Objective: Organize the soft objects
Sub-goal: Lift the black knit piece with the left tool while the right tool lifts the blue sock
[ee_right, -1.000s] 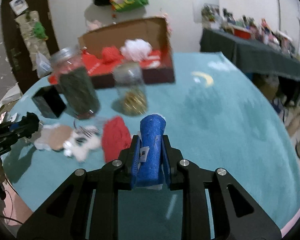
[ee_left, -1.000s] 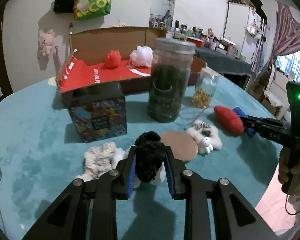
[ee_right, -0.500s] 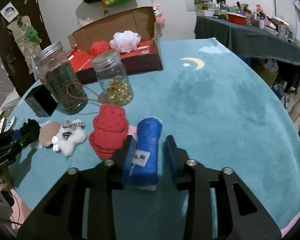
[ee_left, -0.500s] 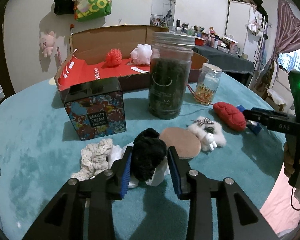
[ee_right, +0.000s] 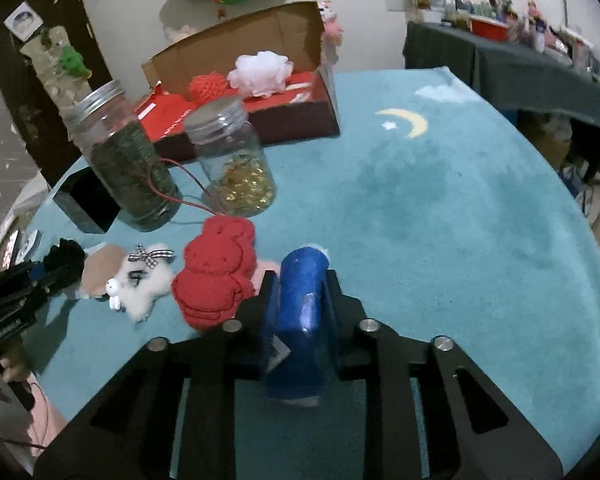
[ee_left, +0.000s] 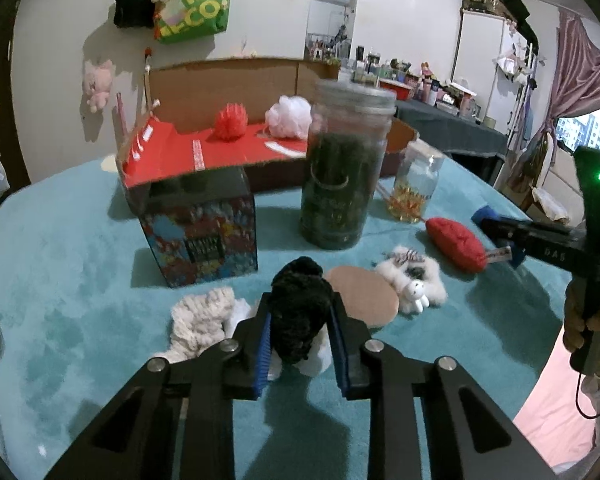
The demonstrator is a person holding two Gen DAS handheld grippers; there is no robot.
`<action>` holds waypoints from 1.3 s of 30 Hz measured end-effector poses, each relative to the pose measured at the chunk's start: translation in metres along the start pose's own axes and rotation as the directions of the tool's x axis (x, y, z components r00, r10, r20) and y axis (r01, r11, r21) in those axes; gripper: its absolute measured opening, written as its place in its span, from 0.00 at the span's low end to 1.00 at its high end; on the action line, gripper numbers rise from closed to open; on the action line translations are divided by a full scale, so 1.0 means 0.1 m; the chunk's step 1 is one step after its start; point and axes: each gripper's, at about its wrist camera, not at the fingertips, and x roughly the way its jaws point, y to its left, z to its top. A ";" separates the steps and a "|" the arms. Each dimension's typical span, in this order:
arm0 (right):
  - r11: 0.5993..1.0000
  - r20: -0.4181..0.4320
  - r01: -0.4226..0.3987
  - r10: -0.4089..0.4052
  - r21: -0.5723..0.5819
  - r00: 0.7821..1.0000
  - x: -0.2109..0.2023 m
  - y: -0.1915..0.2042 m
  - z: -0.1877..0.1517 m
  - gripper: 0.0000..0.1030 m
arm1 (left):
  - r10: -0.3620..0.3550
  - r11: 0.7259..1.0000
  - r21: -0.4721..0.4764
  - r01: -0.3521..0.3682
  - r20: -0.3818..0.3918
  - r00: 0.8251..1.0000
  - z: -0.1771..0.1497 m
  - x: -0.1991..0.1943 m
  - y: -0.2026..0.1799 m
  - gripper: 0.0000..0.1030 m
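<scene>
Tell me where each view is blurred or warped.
Left wrist view: the tall glass jar of dark green contents and the patterned tin box are smeared by motion blur; fisheye bends the room's edges. Right wrist view: sharper, the round teal tablecloth bulges; dark corners vignette both.

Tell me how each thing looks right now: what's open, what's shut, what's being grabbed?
Left gripper: jaws closing on the fluffy black soft toy.
Right gripper: jaws shut on the blue rolled fabric piece.
Tall glass jar of dark green bits: upright, metal lid on.
Small glass jar of golden bits: upright, lid on.
Cardboard box with red lining: open, with a red puff and a white puff inside.
Red knitted toy: lying on the teal rug.
</scene>
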 end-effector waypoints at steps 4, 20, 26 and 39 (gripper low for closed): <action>0.997 0.121 0.051 -0.044 -0.061 0.992 -0.25 0.15 0.11 0.19 | -0.021 1.000 0.010 0.021 0.035 0.999 0.08 -0.10 -0.03 0.26; 0.934 0.057 -0.353 0.355 -0.051 0.933 -0.08 0.87 0.23 0.19 | -0.124 0.992 0.028 0.123 0.022 0.992 0.21 0.07 -0.15 0.26; 0.926 0.030 -0.375 0.377 -0.045 0.926 0.00 0.92 0.23 0.19 | -0.136 0.991 0.025 0.135 0.014 0.991 0.21 0.11 -0.15 0.26; 0.932 -0.011 -0.363 0.363 -0.014 0.932 0.13 0.87 0.18 0.19 | -0.116 0.993 -0.028 0.115 -0.069 0.991 0.17 0.32 -0.10 0.26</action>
